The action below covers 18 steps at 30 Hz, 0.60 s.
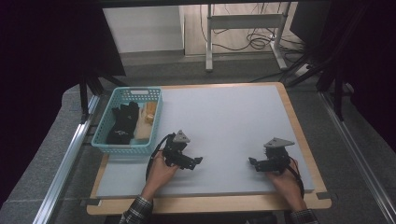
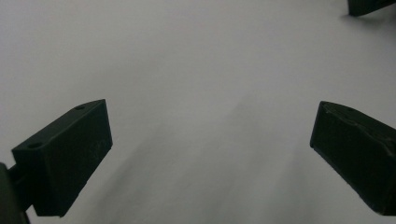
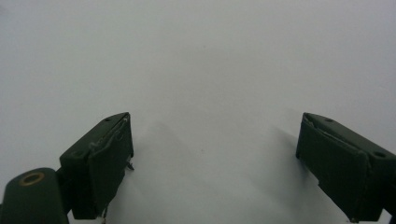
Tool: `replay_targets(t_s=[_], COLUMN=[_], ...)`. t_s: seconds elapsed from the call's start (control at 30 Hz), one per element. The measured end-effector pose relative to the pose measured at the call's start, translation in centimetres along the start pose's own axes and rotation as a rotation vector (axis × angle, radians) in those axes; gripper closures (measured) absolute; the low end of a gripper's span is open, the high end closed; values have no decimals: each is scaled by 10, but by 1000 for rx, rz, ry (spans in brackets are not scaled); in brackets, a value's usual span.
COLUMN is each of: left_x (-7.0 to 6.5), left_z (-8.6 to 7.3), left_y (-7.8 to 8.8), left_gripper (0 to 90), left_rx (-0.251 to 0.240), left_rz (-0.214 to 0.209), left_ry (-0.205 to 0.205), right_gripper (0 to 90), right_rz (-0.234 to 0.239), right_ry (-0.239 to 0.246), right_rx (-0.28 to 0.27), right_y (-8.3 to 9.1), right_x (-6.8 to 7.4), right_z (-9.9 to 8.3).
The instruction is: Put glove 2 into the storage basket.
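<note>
High view: left gripper and right gripper rest on the grey mat — both spread wide, empty — basket far left.

Our right claw held wide open over the bare surface.

Looking along our right claw, we see its two dark jaws rising from the bottom corners, well apart, with nothing between them. The jaw at the left of the view shows a brass-coloured ring on the block behind it, small screw holes on top, and a pad whose edge looks a little worn. The jaw at the right shows a ridged pad face and screw holes too. Below and beyond them lies the pale grey surface, plain and even, with soft shadows spreading from each jaw.
</note>
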<state>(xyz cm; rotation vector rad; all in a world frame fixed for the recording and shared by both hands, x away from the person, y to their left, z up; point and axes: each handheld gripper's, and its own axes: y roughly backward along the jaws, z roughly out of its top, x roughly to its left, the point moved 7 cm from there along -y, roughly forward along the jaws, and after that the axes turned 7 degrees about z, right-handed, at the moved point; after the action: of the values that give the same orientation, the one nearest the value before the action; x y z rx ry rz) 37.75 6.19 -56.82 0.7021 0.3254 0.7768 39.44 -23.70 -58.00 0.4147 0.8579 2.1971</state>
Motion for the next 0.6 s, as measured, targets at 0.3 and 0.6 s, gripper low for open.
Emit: replay_targets(t_s=[0.3,0.6], left_x=[4,3], left_z=[-22,-29], left_y=[-7,-12], left_gripper=[0,0], left_rx=[48,61], left_rz=[45,83], left_ry=[2,-17], right_gripper=[107,107], right_rz=[0,-1], right_ry=[1,1], right_rx=[0,0], right_y=[0,0], right_x=[0,0], right_z=[0,0])
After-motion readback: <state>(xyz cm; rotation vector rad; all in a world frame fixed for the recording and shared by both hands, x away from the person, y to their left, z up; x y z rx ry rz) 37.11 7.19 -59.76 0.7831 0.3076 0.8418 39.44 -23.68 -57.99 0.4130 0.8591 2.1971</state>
